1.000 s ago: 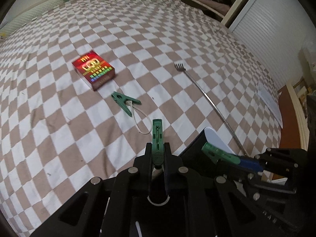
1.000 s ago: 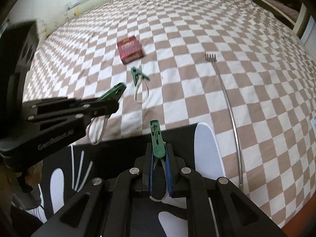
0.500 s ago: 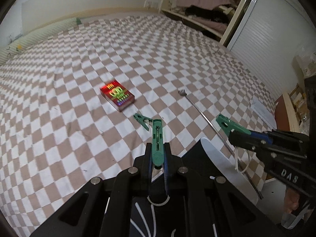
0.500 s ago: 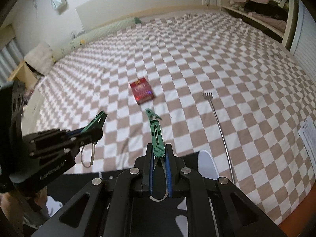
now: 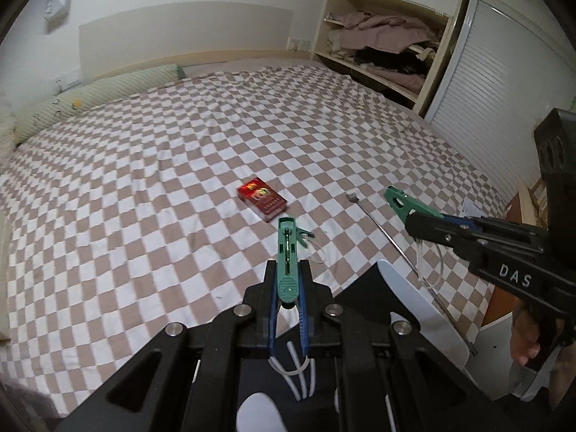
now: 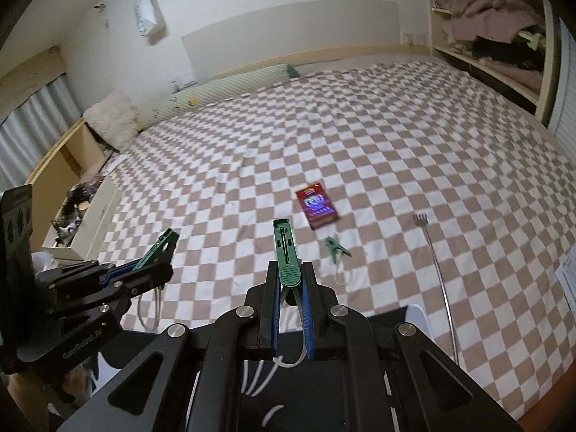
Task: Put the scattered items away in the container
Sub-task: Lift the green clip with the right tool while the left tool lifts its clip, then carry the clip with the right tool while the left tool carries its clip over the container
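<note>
The black-and-white fabric container (image 5: pixel 403 288) lies cut off beneath both grippers, its contents hidden; the brown-and-white checked bedspread (image 5: pixel 180 165) carries a red printed card box (image 5: pixel 262 199), a long metal back-scratcher (image 6: pixel 441 270) and a loose green plastic clothes peg (image 6: pixel 336 248); the left gripper (image 5: pixel 288 288) and right gripper (image 6: pixel 289 280) each clamp another green peg.

White "DAS" lettering on the right gripper (image 5: pixel 414 212) body.
</note>
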{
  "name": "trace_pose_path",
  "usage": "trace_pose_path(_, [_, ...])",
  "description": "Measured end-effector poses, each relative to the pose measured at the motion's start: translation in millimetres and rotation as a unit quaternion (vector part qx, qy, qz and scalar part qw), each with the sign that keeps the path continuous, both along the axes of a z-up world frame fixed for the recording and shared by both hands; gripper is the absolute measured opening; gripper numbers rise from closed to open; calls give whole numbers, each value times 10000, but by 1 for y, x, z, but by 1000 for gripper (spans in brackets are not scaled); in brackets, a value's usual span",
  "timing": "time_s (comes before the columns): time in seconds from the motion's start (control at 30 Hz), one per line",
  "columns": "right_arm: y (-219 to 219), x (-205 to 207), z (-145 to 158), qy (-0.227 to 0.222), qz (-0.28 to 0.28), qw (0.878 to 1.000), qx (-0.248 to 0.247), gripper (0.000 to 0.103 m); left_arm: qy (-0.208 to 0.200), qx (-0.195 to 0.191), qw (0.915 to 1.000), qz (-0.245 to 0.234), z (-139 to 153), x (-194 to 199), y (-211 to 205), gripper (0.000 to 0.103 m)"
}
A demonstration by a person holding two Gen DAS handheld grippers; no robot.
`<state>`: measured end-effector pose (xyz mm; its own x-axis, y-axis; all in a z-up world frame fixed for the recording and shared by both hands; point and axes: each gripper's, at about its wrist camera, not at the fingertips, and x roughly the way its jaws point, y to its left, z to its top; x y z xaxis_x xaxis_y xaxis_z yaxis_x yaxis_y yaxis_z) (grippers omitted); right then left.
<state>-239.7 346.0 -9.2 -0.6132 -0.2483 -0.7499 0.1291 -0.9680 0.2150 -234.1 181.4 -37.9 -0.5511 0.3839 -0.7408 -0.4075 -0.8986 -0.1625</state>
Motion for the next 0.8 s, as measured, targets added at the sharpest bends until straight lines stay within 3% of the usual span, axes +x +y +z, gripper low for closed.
trace_pose_path(0.47, [-46,6,30,361,538,9974,-323,12,413,178,9965,705,55,34,-87,10])
trace_pose_path(0.8, [-103,20,46,611,1195,9899,-455,12,823,-96,9888,1240,82,72,-147,10])
